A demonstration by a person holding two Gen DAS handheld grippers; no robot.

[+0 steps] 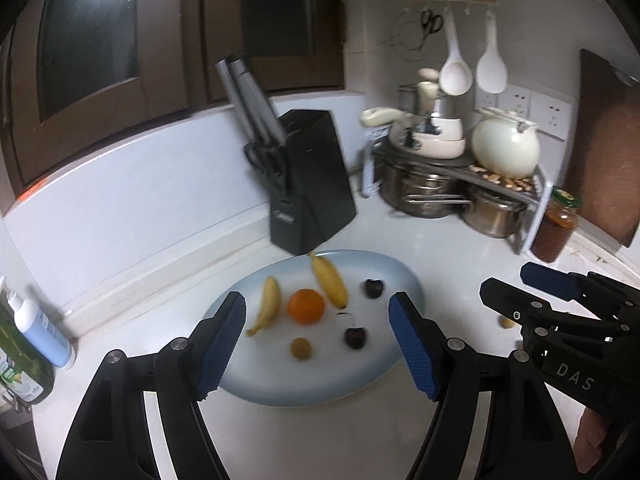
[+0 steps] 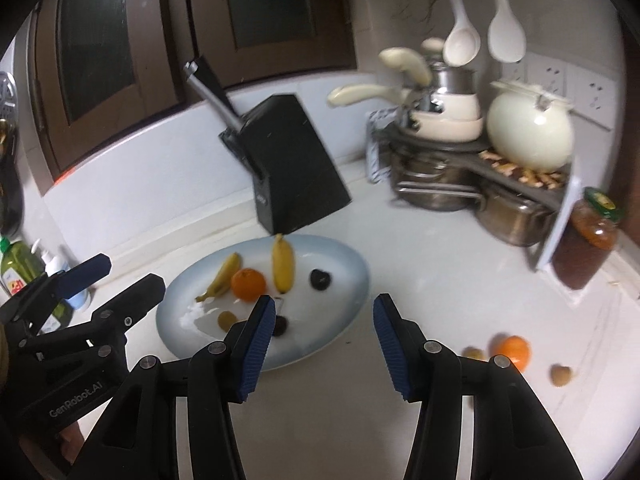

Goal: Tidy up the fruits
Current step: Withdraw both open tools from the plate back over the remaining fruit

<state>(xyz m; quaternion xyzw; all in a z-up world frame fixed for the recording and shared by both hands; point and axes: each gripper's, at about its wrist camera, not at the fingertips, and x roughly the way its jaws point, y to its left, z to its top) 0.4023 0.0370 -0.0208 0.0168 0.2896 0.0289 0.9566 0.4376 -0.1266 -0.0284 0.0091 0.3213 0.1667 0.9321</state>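
A pale blue oval plate (image 1: pixel 256 392) on the white counter holds two bananas (image 1: pixel 266 304), an orange (image 1: pixel 306 306), two dark cherries (image 1: pixel 355 337) and a small brownish fruit (image 1: pixel 301 349). My left gripper (image 1: pixel 318 344) is open and empty, low over the plate's near edge. My right gripper (image 2: pixel 324 346) is open and empty, over the plate's (image 2: pixel 340 312) right end; it also shows in the left wrist view (image 1: pixel 520 292). To its right on the counter lie another orange (image 2: pixel 512 350) and two small brownish fruits (image 2: pixel 561 375).
A black knife block (image 1: pixel 308 184) stands just behind the plate. A rack with steel pots (image 1: pixel 424 192), a cream kettle (image 1: pixel 506 148) and a jam jar (image 1: pixel 556 228) fills the back right corner. Bottles (image 1: pixel 36 324) stand at the left wall.
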